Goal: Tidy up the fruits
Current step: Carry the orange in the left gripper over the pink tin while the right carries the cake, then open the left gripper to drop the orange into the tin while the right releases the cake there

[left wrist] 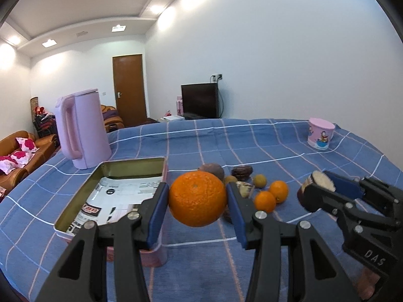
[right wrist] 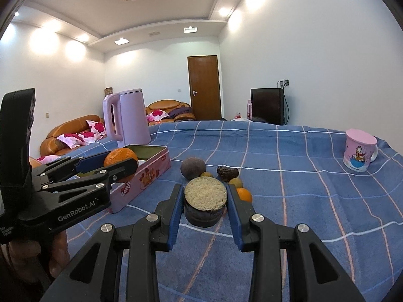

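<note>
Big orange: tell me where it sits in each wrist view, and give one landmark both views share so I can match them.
Left wrist view: the big orange is at centre, clamped in the left tool, right of the open tin box.
Right wrist view: the big orange is at left, in the left tool, in front of the tin box.
Shared landmark: the pink kettle behind the tin box.

Both views are bright and evenly lit by recessed ceiling lights point(left wrist: 49, 43) that blow out into white glare patches on the upper walls, with only soft, faint shadows on the checked tablecloth point(right wrist: 289, 183). Fisheye distortion bends the ceiling lines and the table edge, and black vignette fills the corners. Focus is fairly sharp at centre, softer toward the rim.
</note>
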